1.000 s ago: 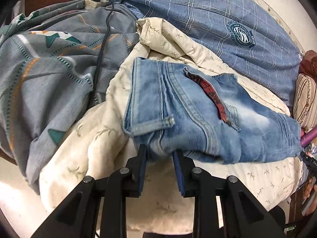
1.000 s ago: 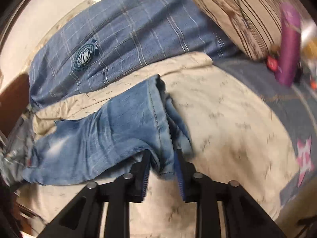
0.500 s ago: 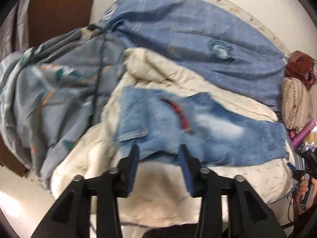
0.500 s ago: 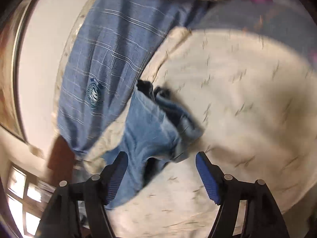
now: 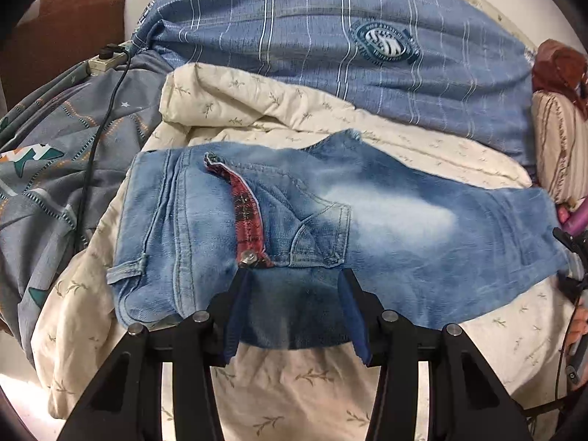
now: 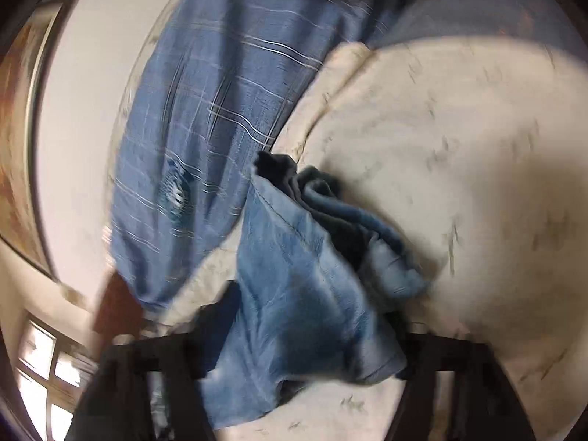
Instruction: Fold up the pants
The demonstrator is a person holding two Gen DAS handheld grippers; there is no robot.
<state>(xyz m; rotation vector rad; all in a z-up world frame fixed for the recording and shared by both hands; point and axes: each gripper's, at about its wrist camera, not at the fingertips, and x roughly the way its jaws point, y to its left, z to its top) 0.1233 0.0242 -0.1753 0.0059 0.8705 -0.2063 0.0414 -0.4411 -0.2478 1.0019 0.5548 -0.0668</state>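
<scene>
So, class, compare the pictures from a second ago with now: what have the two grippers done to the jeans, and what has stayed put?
Both have let go. The left gripper, shut on the jeans a second ago, now stands open over the waistband. The right gripper has opened wide around the leg ends. The jeans remain on the cream quilt.

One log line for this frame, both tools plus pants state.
left tool: open, over waist | right tool: open, at leg end | jeans: flat on cream quilt, unheld

Blue jeans [image 5: 330, 228] lie flat on the cream quilt [image 5: 312, 386]; the left tool [image 5: 294, 312] hovers spread wide at their near edge.
</scene>
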